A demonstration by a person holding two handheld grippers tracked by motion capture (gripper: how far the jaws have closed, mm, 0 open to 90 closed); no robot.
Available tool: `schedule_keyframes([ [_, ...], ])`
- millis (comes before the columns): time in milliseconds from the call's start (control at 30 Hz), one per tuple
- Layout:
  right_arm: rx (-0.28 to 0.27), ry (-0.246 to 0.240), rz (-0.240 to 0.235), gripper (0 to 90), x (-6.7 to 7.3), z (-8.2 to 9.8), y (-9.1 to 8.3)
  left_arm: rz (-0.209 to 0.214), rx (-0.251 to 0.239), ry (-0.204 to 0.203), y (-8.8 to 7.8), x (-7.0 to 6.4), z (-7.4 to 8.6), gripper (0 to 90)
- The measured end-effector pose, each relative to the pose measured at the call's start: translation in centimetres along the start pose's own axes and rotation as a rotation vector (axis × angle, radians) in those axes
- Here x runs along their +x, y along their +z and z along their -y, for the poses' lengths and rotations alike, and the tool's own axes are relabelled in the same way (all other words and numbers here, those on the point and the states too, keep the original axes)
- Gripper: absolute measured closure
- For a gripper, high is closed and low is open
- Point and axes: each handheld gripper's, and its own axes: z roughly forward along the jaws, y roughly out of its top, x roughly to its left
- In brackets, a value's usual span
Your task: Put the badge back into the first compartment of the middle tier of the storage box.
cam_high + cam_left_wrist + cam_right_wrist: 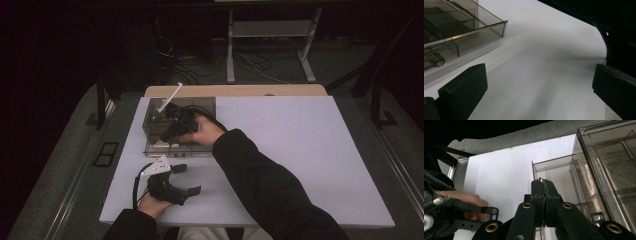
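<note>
**A:** Biggest first: the white table (300,150), and on it, left of centre in the high view, the smoky clear box (200,106) of compartments. Which step are we in?

**B:** We judge we are working at the box itself. The right tool (172,126) is over it, the hand behind. In the right gripper view a drawer (554,162) stands pulled out from the box's near side, at the middle of the frame, just beyond the jaw tips.

**A:** And the right tool's state?

**B:** Clenched, the jaws pressed flat together. A brass-coloured speck (540,179) sits at their tip; we cannot tell whether it is something nipped or part of the tool.

**A:** The left tool (187,178)?

**B:** Released, jaws wide apart, resting low on the table at the lower left of the high view, near the box but clear of it. In the left gripper view the box's corner is at the upper left, with a small clear knob (434,59) at the left edge, just beyond the left jaw.

**A:** So what does the next move call for?

**B:** If we mean to shut or fill the drawer, we should keep the right tool level with its rim and let the left tool steady the box, since we expect it to slide easily.
</note>
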Motion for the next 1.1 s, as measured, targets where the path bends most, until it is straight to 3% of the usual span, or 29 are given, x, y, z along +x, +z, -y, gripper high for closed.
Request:
schedule_keyframes([
  [367,0.040,-0.017,0.016,87.5,-0.2,-0.3,1.9,0.006,0.005,-0.002,0.1,0.0,0.0,0.0],
  [600,0.053,0.003,0.019,86.7,-0.6,-0.1,2.7,0.007,0.006,-0.003,0.0,0.1,0.0,0.0],
  [833,0.057,0.000,0.031,86.0,-0.5,-0.1,2.3,0.009,0.010,0.003,0.1,0.1,0.0,0.0],
  [1100,0.028,0.003,0.047,78.9,-0.3,-0.1,0.9,0.008,0.010,0.001,0.1,0.0,0.0,0.0],
])
